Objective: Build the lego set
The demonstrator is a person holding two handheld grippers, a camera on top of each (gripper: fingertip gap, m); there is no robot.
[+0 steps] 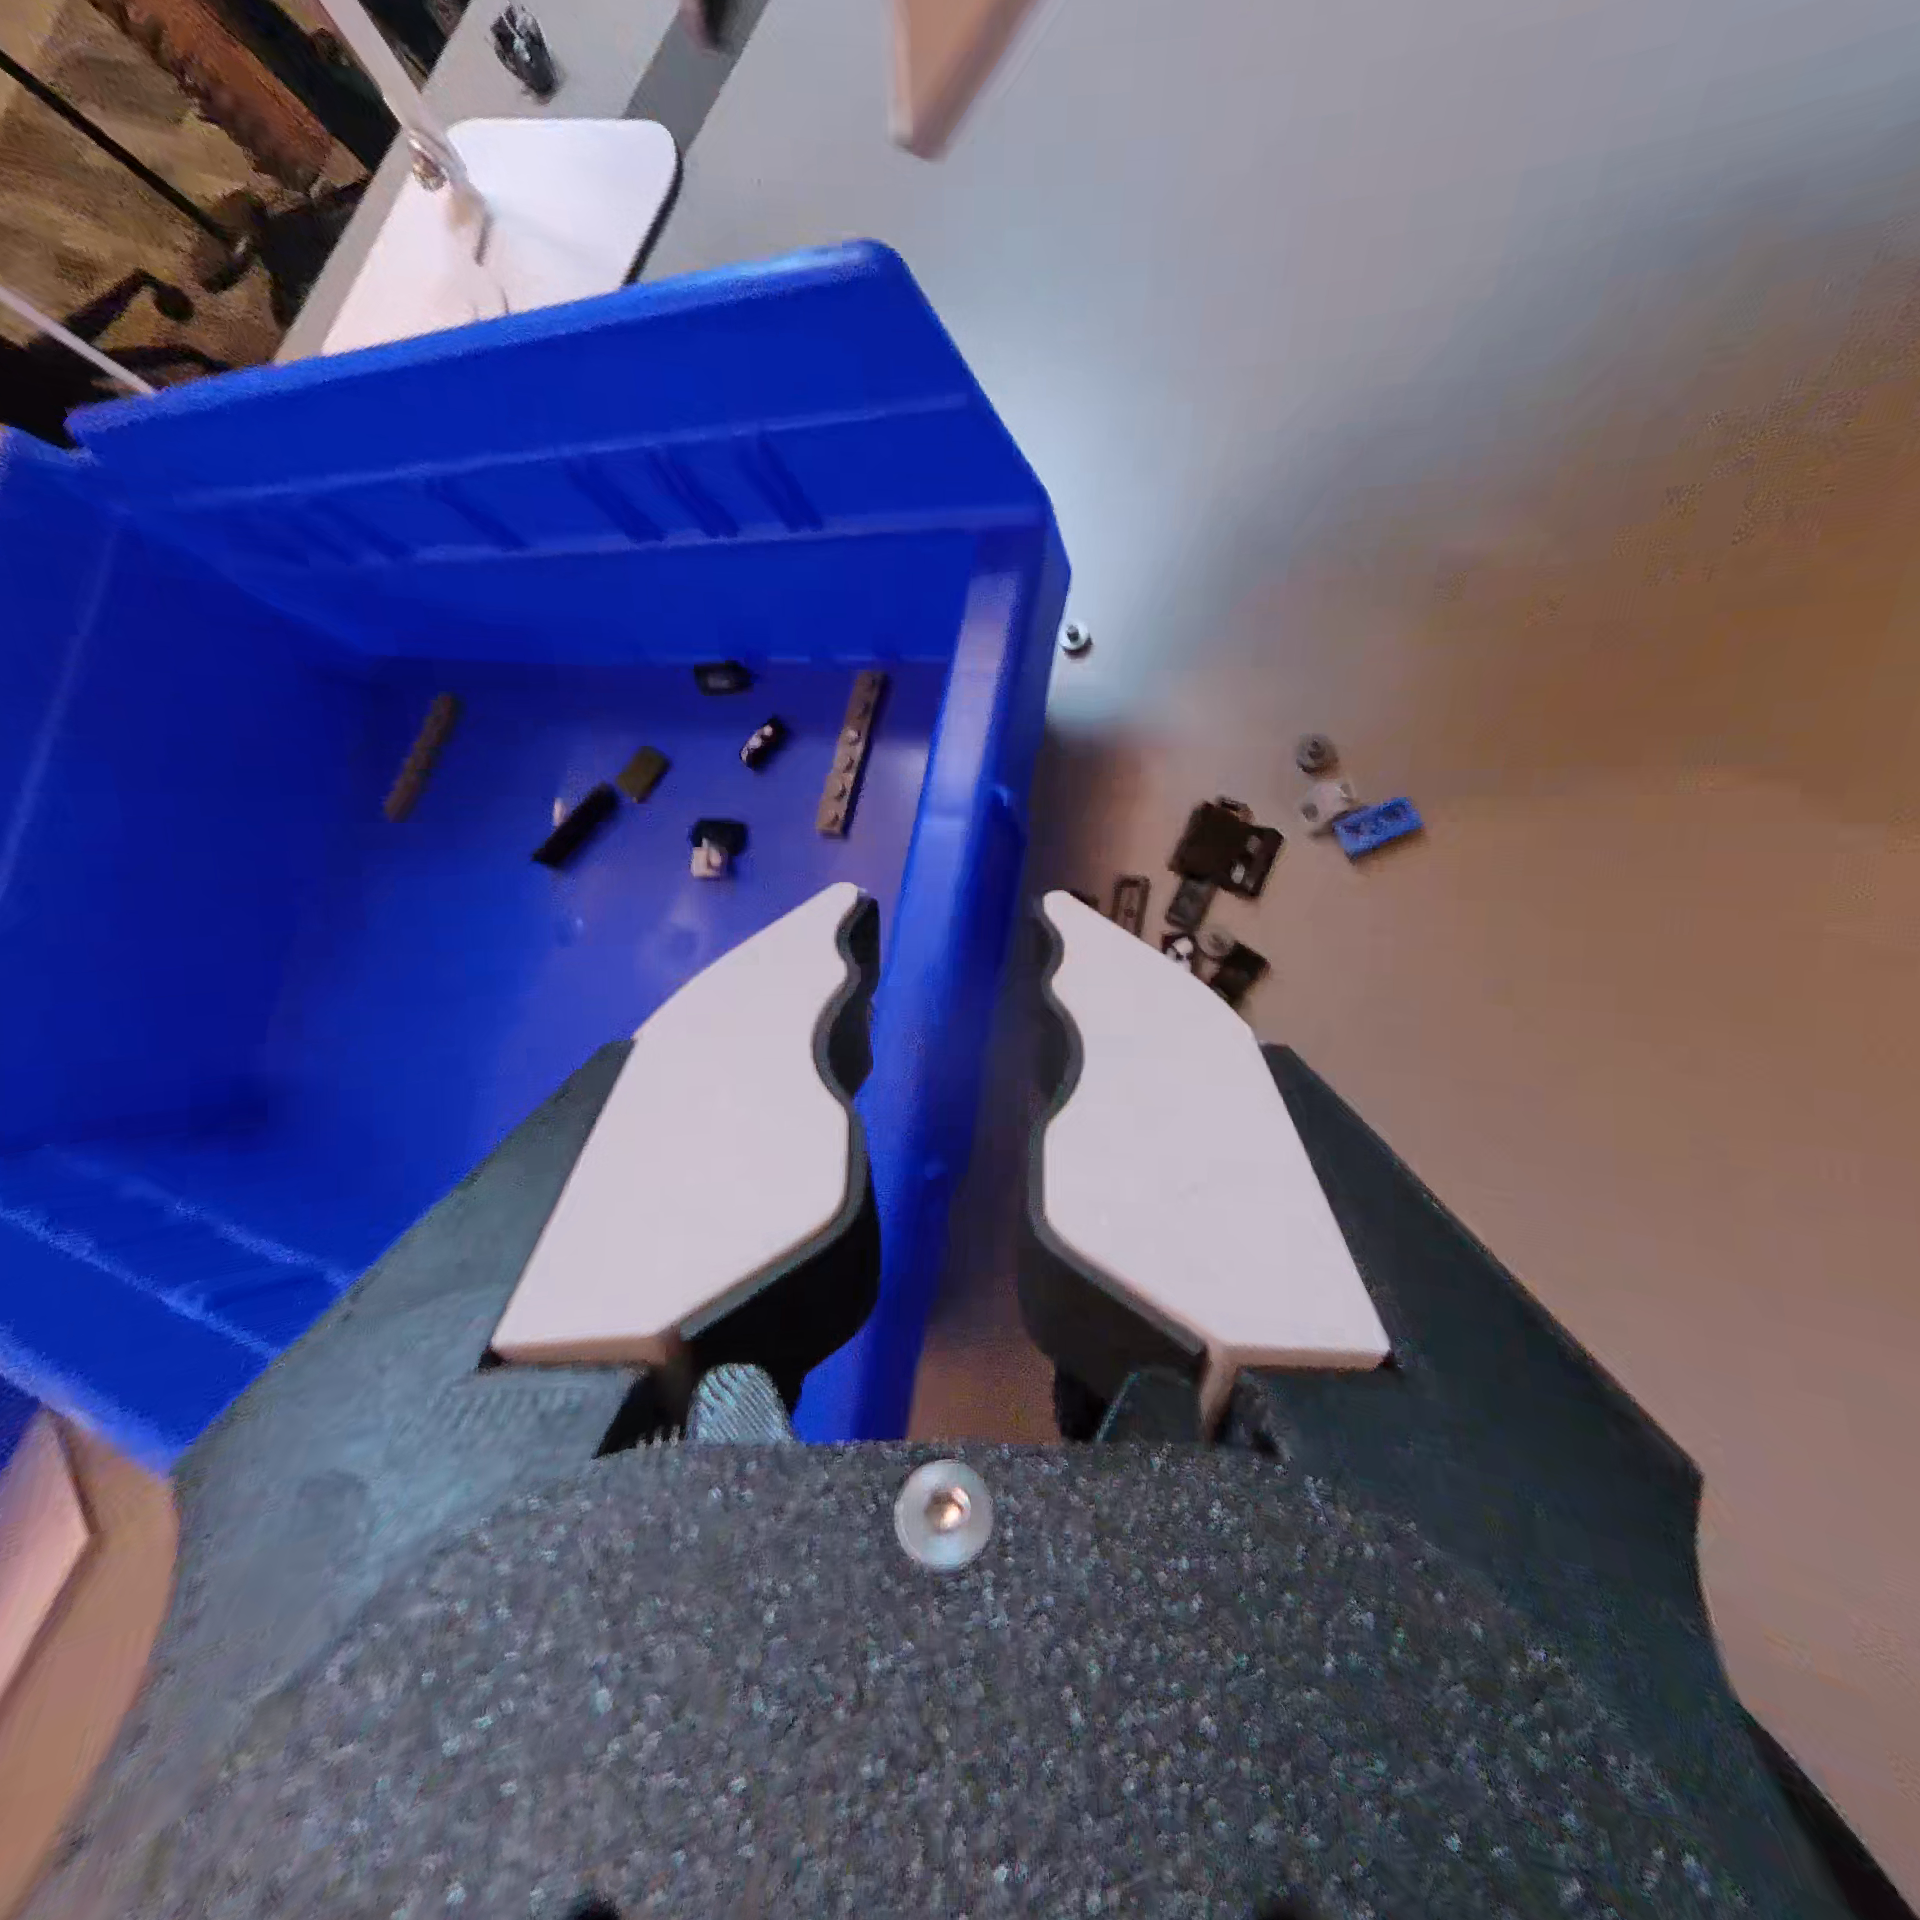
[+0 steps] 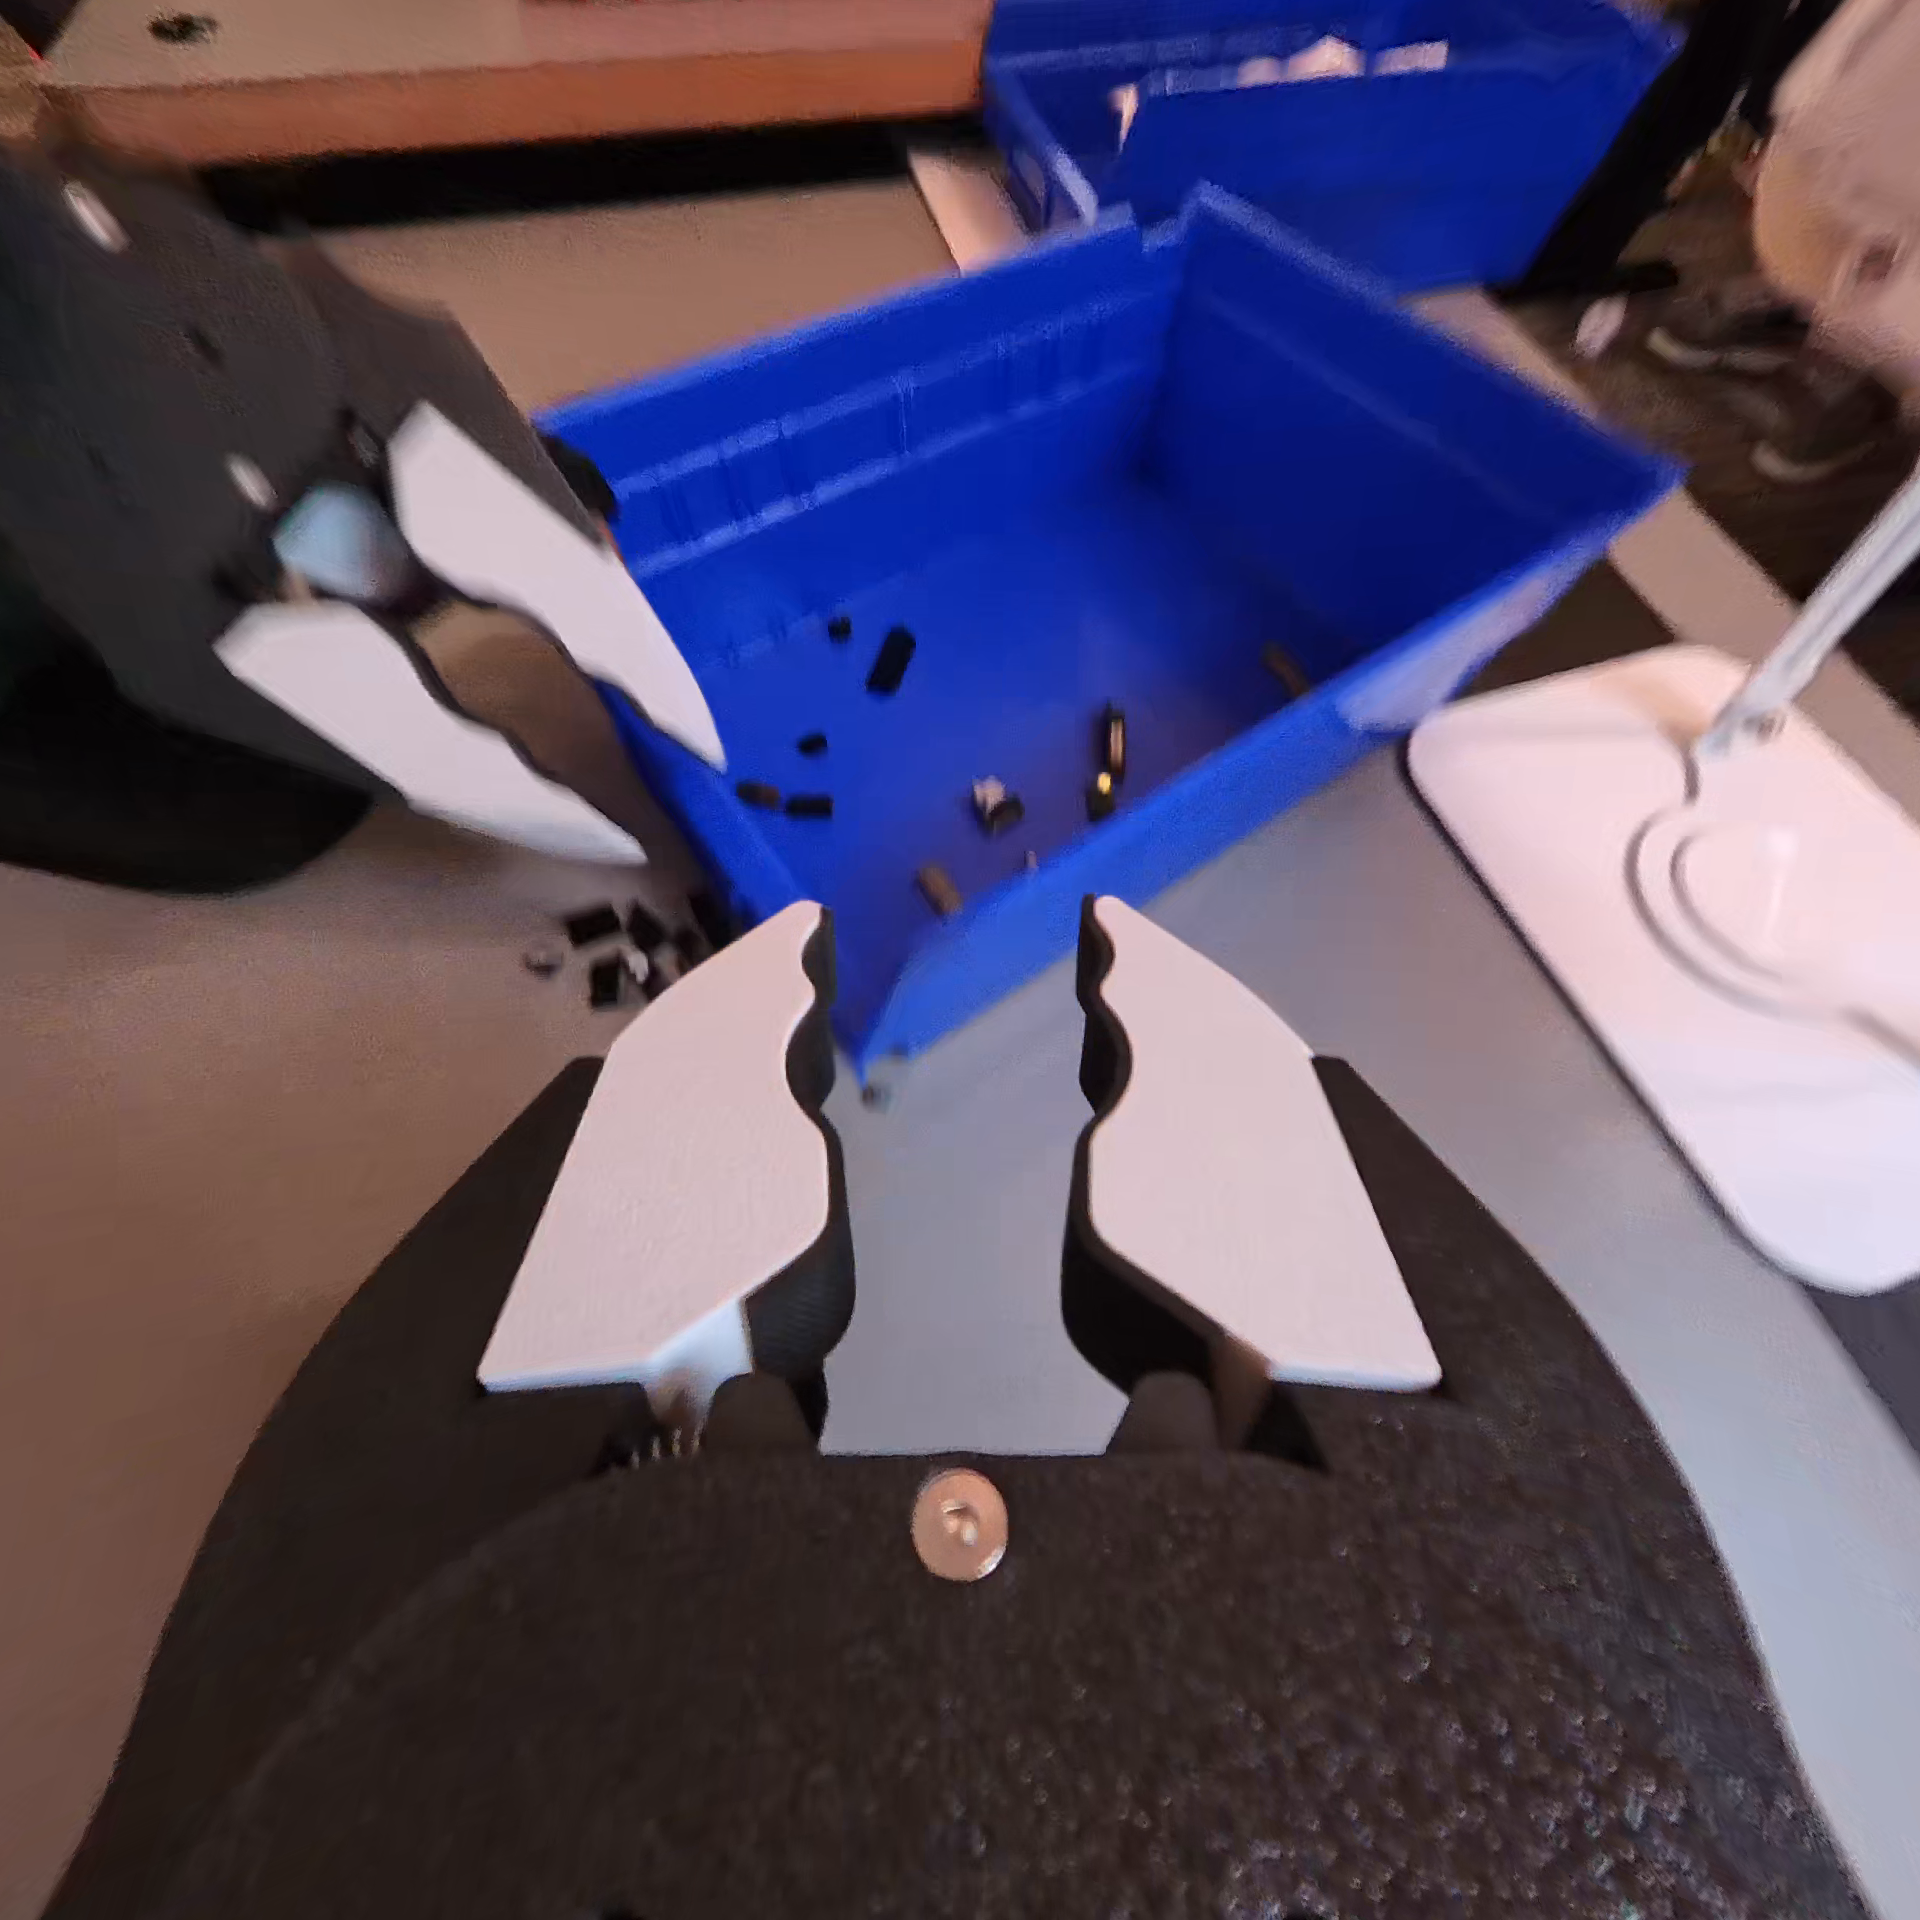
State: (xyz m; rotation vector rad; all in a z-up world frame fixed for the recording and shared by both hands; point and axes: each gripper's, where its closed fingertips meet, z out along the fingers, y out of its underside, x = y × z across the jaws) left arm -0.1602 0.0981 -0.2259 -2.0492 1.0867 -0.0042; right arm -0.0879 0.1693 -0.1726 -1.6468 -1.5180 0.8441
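A blue plastic bin [image 1: 520, 499] stands on the table and holds several small dark lego pieces [image 1: 717, 831]. My left gripper [image 1: 956, 904] is open and straddles the bin's side wall, one finger inside and one outside. More dark pieces [image 1: 1226, 852] and a blue plate [image 1: 1377, 828] lie on the table beside that wall. In the right wrist view, my right gripper [image 2: 951, 914] is open and empty, just above the table at the near corner of the bin [image 2: 1351, 416]. The left gripper [image 2: 675, 808] shows at the left, over the loose pieces [image 2: 623, 951].
A white lamp base [image 2: 1714, 935] with a thin stem lies right of the bin; it also shows in the left wrist view [image 1: 520, 229]. More blue bins [image 2: 1351, 125] stand behind. The table edge and floor are at the far right. The tips of one gripper are about 12 cm away from the tips of the other. The blue plate [image 1: 1377, 828] sits 8 cm or so from the ends of my left fingers.
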